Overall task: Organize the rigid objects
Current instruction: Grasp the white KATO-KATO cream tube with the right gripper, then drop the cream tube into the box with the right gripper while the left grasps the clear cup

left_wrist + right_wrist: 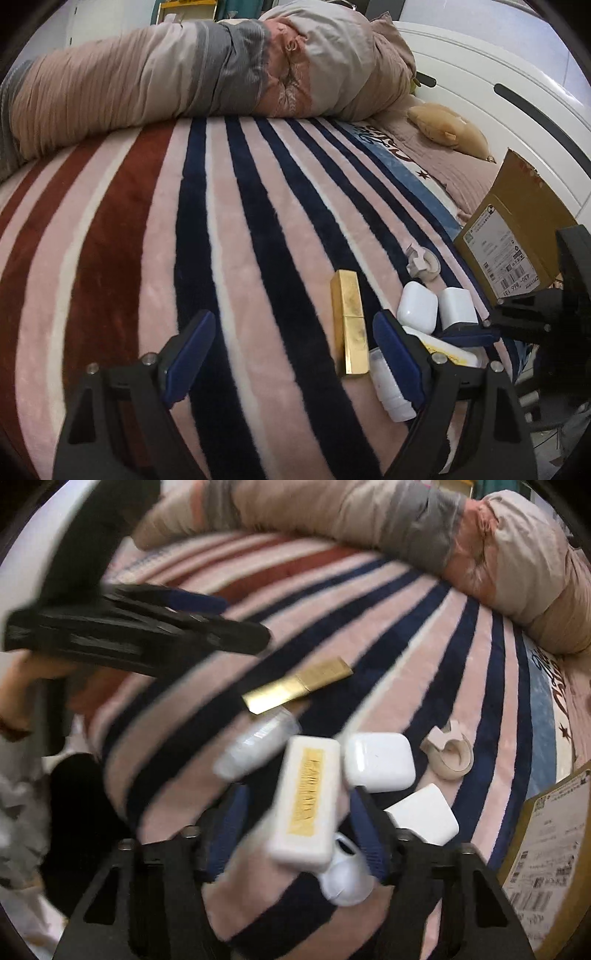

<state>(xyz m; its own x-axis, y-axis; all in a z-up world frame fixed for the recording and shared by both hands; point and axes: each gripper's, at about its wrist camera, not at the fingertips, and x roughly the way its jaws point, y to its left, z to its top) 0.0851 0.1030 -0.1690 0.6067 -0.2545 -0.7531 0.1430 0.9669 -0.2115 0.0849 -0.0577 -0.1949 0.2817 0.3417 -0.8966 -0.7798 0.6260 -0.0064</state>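
Observation:
Several small rigid objects lie on a striped blanket (pixel 258 240). A gold bar-shaped case (pixel 349 325) lies between my left gripper's (pixel 295 354) open fingers, untouched; it also shows in the right wrist view (pixel 299 689). A white flat box with a yellow label (pixel 306 801) lies between my right gripper's (pixel 299 834) open fingers. Around it are a clear white bottle (pixel 258 746), a white earbud case (pixel 378 760), a white charger block (pixel 424 818), a white rounded piece (pixel 347 878) and a beige tape holder (pixel 450 755). The right gripper shows in the left wrist view (pixel 469 334).
A cardboard box (pixel 517 229) with shipping labels stands at the right, also in the right wrist view (pixel 546 849). A rolled duvet (pixel 203 74) lies across the far side. A tan plush toy (pixel 447 127) rests by the white headboard (pixel 498 74). The left gripper's body (pixel 129 627) hangs at the left.

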